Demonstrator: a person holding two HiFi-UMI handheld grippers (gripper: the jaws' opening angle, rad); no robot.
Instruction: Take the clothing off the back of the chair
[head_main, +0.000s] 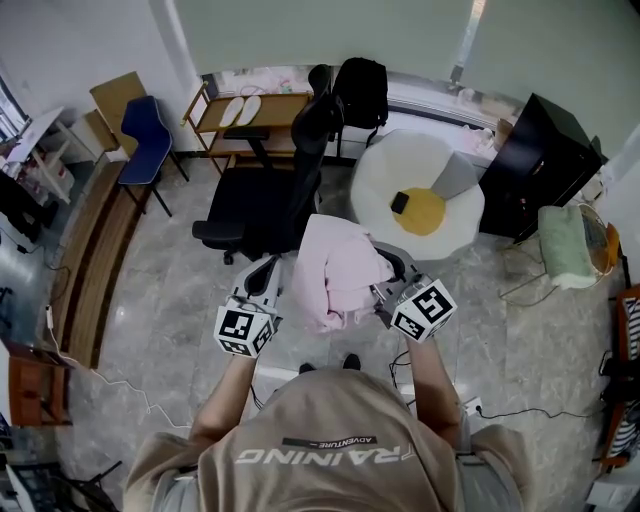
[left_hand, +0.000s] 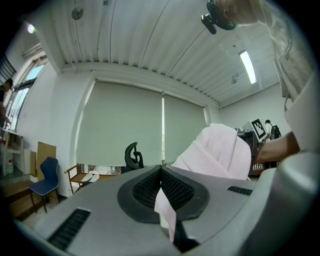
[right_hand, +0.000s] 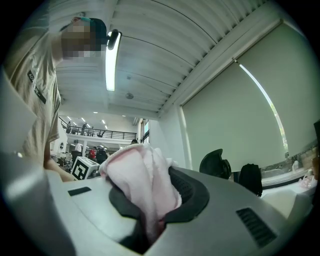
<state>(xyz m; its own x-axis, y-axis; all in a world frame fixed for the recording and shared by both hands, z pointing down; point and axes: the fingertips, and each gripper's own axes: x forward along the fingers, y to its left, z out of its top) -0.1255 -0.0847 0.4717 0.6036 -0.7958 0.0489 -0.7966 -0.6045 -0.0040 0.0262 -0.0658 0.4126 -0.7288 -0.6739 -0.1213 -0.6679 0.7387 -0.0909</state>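
The left tongs (left_hand: 161, 172) are pressed together on a thin fold of the pink clothing (head_main: 338, 275), which slips down between the black pads as a narrow strip. The right tongs (right_hand: 150, 202) are clamped on a much thicker bunch of the same clothing, with the fabric bulging up and over the pads. From the head view, the 2 tongs sit side by side at about the same height, the left tongs (head_main: 266, 277) at the clothing's left edge and the right tongs (head_main: 386, 283) at its right edge. The clothing hangs bunched between them.

The clothing is held up in front of the person, on the near side of the black office chair (head_main: 268, 190) and clear of its backrest. Whether its lower folds touch the seat's front edge, I cannot tell.

Past the chair to the right lies a white, egg-shaped cushion (head_main: 385, 165) with a yellow centre, and a small dark object (head_main: 399, 203) rests on the yellow. A black backpack (head_main: 362, 88) stands behind it by the window ledge. A wooden shelf (head_main: 262, 101) sits behind the chair, and a blue chair (head_main: 146, 132) stands well off to the left. The floor (head_main: 170, 300) is pale stone tile.
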